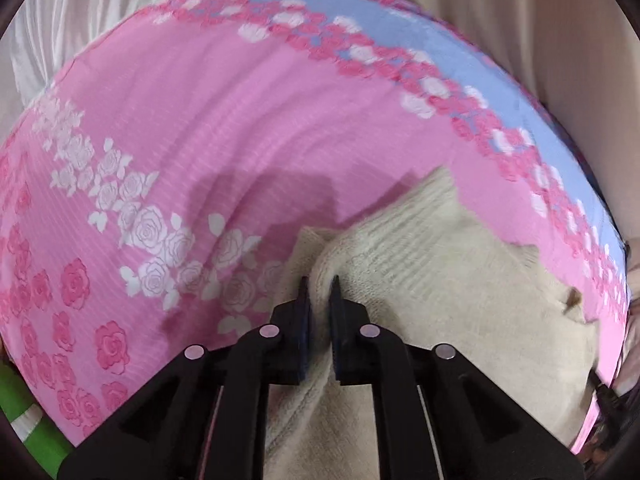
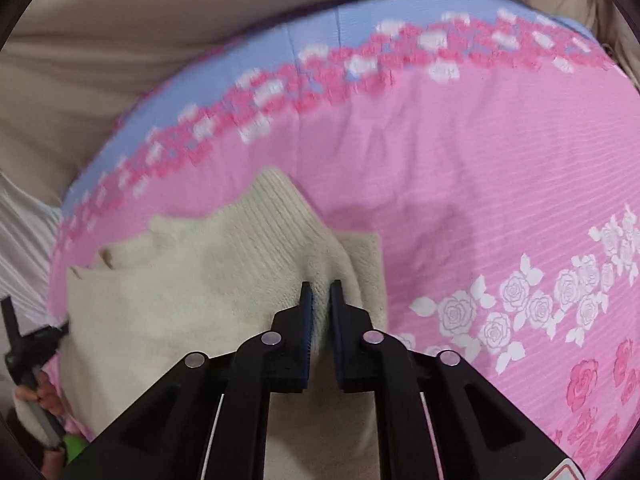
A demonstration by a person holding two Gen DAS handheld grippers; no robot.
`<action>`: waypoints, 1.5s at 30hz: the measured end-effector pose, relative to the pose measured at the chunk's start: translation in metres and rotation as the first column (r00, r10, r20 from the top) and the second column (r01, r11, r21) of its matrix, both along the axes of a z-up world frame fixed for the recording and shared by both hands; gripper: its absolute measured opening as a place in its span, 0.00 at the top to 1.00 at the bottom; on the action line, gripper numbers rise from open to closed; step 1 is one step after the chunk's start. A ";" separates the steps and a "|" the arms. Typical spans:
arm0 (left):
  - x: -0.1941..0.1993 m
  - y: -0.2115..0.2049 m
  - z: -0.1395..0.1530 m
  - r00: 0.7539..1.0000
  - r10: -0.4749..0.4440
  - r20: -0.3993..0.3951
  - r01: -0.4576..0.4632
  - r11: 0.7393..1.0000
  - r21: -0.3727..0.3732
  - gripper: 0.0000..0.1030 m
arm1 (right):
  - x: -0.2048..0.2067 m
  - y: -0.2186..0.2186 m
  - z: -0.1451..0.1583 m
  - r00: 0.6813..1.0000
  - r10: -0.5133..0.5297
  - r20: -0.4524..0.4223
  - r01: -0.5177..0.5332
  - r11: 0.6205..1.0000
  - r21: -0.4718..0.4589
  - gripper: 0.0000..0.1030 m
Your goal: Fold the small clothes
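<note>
A cream knitted garment (image 1: 440, 280) lies on a pink bed sheet with rose print (image 1: 200, 128). My left gripper (image 1: 319, 282) is shut on a bunched edge of the garment and holds it lifted. In the right wrist view the same cream garment (image 2: 200, 280) spreads to the left, with a ribbed part pointing away. My right gripper (image 2: 320, 286) is shut on another bunched edge of it. Cloth hangs down between each pair of fingers.
The sheet (image 2: 480, 160) has a blue border with pink and white roses (image 2: 320, 36) along the far edge. Beige and white fabric (image 2: 100, 40) lies beyond the bed. The other hand-held gripper and a hand (image 2: 32, 380) show at the lower left.
</note>
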State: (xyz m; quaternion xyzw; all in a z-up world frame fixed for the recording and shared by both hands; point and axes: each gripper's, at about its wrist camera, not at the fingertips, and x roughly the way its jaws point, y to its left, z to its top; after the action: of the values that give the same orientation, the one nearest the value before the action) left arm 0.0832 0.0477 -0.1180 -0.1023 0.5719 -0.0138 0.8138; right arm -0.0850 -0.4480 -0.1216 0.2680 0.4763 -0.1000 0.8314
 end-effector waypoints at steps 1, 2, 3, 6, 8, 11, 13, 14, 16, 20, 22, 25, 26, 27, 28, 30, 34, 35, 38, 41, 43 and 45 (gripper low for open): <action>-0.001 -0.001 0.003 1.000 -0.010 0.008 0.010 1.000 -0.001 0.91 | -0.004 0.003 0.011 0.999 -0.004 0.038 0.004 1.000 0.001 0.87; -0.002 -0.003 0.005 0.999 -0.029 0.022 0.029 0.999 0.016 0.90 | -0.006 0.005 0.013 0.998 -0.003 0.056 0.002 1.000 0.011 0.86; -0.002 -0.004 0.004 0.999 -0.041 0.024 0.040 0.999 0.035 0.90 | -0.004 0.005 0.006 0.999 0.009 0.039 -0.010 1.000 0.027 0.86; -0.002 -0.001 -0.002 1.000 -0.020 -0.010 0.020 1.000 0.006 0.90 | 0.006 0.014 -0.025 0.990 0.021 -0.143 -0.033 0.996 -0.081 0.92; -0.011 0.005 0.012 1.000 -0.005 0.008 0.005 0.999 -0.032 0.85 | -0.004 0.030 0.006 0.998 0.040 -0.052 -0.046 0.991 -0.122 0.90; -0.030 0.015 0.037 0.999 0.014 0.035 -0.010 0.994 -0.113 0.75 | -0.008 0.069 0.040 0.989 0.148 0.018 -0.145 0.982 -0.122 0.86; -0.037 0.003 0.046 0.998 -0.024 0.051 0.030 0.990 -0.137 0.75 | -0.001 0.098 0.039 0.971 0.237 0.025 -0.236 0.971 -0.028 0.86; -0.038 -0.010 0.048 0.997 -0.060 0.058 0.068 0.985 -0.156 0.75 | 0.004 0.115 0.034 0.960 0.279 0.027 -0.280 0.960 0.019 0.86; -0.038 -0.044 0.040 0.989 -0.143 0.041 0.147 0.976 -0.160 0.71 | 0.017 0.148 0.017 0.935 0.354 0.011 -0.354 0.931 0.085 0.90; -0.035 -0.080 -0.006 0.982 -0.189 -0.010 0.188 0.981 -0.048 0.69 | 0.043 0.162 -0.029 0.925 0.368 -0.096 -0.368 0.930 0.023 1.00; -0.035 -0.083 0.000 0.979 -0.204 0.009 0.205 0.978 -0.028 0.69 | 0.045 0.142 -0.023 0.950 0.297 -0.094 -0.293 0.955 0.052 1.00; -0.039 -0.056 0.030 0.986 -0.158 0.058 0.164 0.979 -0.121 0.67 | 0.040 0.139 0.019 0.950 0.311 -0.036 -0.312 0.950 -0.006 0.94; -0.042 -0.038 0.039 0.990 -0.114 0.083 0.124 0.983 -0.134 0.58 | 0.039 0.142 0.028 0.945 0.328 -0.023 -0.328 0.945 0.004 0.93; -0.044 -0.016 0.041 0.995 -0.058 0.086 0.069 0.989 -0.131 0.53 | 0.037 0.147 0.033 0.940 0.340 -0.017 -0.340 0.940 0.023 0.92; -0.043 -0.005 0.039 0.996 -0.030 0.078 0.040 0.991 -0.128 0.51 | 0.037 0.154 0.033 0.934 0.356 -0.015 -0.355 0.934 0.049 0.92; -0.041 0.026 0.018 1.000 0.030 0.005 -0.029 0.991 -0.132 0.51 | 0.038 0.172 0.025 0.922 0.387 -0.029 -0.384 0.921 0.071 0.92; -0.041 0.047 -0.019 0.985 0.094 -0.144 -0.129 0.957 -0.259 0.51 | 0.051 0.207 -0.004 0.884 0.444 -0.144 -0.442 0.896 0.044 0.96; -0.041 0.046 -0.024 0.983 0.099 -0.156 -0.140 0.948 -0.284 0.47 | 0.056 0.214 -0.013 0.871 0.456 -0.182 -0.458 0.888 0.036 0.97; -0.041 0.037 -0.025 0.986 0.099 -0.134 -0.135 0.947 -0.292 0.33 | 0.062 0.222 -0.027 0.850 0.468 -0.241 -0.480 0.877 0.012 1.00; -0.038 0.021 -0.027 0.991 0.053 -0.124 -0.084 0.963 -0.257 0.44 | 0.072 0.222 -0.032 0.849 0.454 -0.272 -0.463 0.886 0.034 1.00; -0.036 0.014 -0.026 0.992 0.015 -0.125 -0.044 0.971 -0.236 0.64 | 0.077 0.223 -0.035 0.844 0.452 -0.289 -0.463 0.886 0.034 1.00; -0.031 0.013 -0.023 0.991 0.001 -0.135 -0.040 0.957 -0.289 0.79 | 0.080 0.226 -0.037 0.838 0.450 -0.308 -0.467 0.884 0.022 1.00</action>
State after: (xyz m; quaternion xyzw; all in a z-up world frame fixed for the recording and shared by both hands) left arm 0.0526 0.0607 -0.1408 -0.2274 0.6158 -0.0823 0.7499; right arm -0.0052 -0.2217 -0.1582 0.1052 0.6457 0.0489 0.7547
